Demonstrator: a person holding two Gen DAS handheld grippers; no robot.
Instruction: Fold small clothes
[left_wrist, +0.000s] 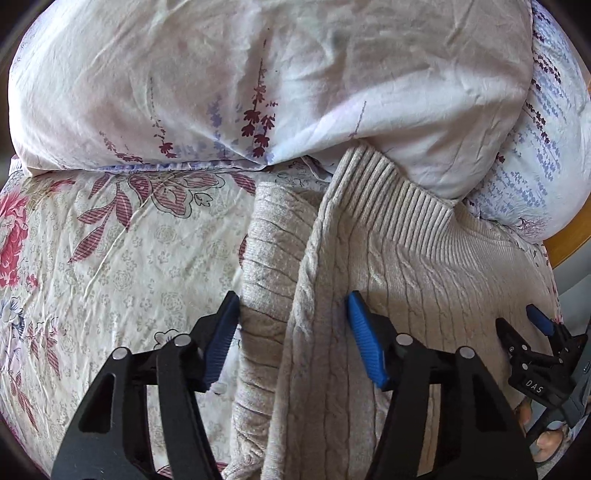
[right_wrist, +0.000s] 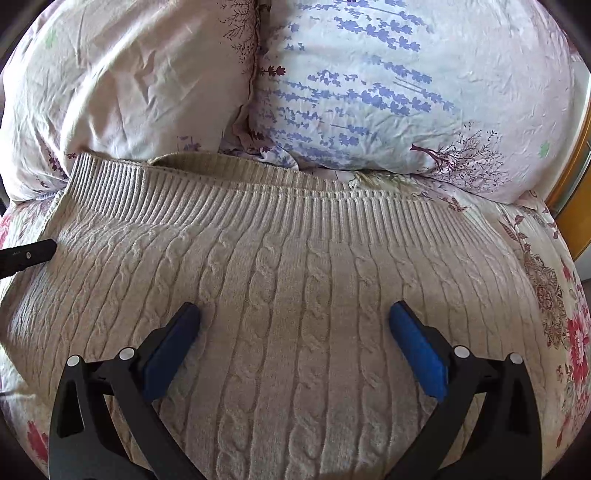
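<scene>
A: The beige cable-knit sweater (right_wrist: 295, 295) lies spread on the flowered bedsheet (left_wrist: 110, 258), its ribbed hem (right_wrist: 258, 199) pushed against the two pillows (right_wrist: 369, 92) at the far side. At its left edge one sleeve (left_wrist: 266, 280) is folded in and makes a thick ridge.

B: And the grippers?

A: The left gripper (left_wrist: 291, 332) stands astride that ridge, one blue pad on each side of the fabric. The pads seem to touch the knit, but I cannot tell if they really press it. The right gripper (right_wrist: 295, 343) is over the middle of the body with its jaws wide apart, holding nothing.

B: What may go wrong?

A: I think the left one may take only the upper layer. The knit is thick and loose, so the sleeve under it could slip out and the fold would open again.

B: Anything else?

A: The hem is partly under the pillow. If the sweater is pulled while the pillow sits on it, the fabric may stretch or drag crooked. Also the right gripper has only flat knit beneath it, so it may pinch a small bump instead of an edge.
</scene>
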